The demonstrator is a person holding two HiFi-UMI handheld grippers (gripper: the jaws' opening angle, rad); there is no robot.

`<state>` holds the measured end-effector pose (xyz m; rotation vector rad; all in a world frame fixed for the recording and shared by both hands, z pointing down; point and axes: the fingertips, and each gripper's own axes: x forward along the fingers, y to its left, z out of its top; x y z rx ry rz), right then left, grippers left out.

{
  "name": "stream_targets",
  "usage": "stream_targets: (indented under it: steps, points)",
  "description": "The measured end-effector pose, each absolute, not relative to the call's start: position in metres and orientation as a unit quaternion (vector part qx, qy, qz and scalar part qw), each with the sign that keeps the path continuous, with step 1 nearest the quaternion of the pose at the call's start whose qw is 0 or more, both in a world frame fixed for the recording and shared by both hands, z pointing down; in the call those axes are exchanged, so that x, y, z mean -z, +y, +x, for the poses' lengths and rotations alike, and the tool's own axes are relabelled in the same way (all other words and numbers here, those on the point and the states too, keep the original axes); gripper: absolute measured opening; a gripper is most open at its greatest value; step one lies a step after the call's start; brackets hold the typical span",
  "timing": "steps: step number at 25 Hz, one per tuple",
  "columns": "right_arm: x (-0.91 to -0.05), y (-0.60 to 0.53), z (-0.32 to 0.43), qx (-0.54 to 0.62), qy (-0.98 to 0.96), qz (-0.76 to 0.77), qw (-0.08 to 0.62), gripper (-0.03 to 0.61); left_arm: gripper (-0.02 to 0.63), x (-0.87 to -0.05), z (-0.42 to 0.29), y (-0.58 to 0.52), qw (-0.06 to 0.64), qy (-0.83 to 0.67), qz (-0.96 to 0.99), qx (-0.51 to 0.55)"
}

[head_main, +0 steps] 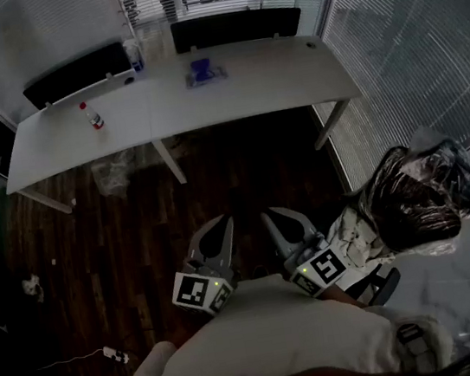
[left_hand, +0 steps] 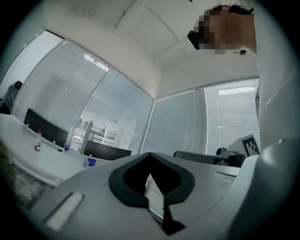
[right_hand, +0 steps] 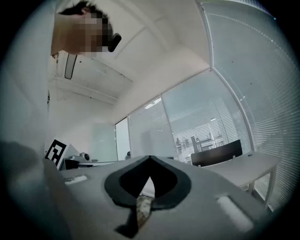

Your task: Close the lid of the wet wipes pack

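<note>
Low in the middle of the frame, against the person's chest, the left claw (head_main: 224, 222) and right claw (head_main: 268, 215) are both closed on nothing. Past them the dark floor (head_main: 138, 241) looks to give open room up to the desk (head_main: 246, 89) edge. The small blue packet (head_main: 205, 73) at upper middle, well in from the desk's edges, is probably the wipes pack, too small to see a lid. It is likely light, soft and slippery: pin the body and press the stiff flap.

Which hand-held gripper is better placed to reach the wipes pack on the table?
Left, marginally. Both the left hand-held gripper and the right hand-held gripper sit shut at the chest, far from the table; the blue wipes pack lies more nearly ahead of the left one.
</note>
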<state>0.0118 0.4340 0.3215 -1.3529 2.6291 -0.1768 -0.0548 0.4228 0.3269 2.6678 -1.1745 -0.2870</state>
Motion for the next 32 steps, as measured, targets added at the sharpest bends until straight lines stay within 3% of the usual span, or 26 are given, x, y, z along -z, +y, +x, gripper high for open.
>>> stream_targets:
  steps: [32]
  points:
    - [-0.328,0.432,0.095,0.08,0.882,-0.448,0.12,0.0,0.002,-0.334,0.027,0.412,0.121,-0.404,0.903,0.08]
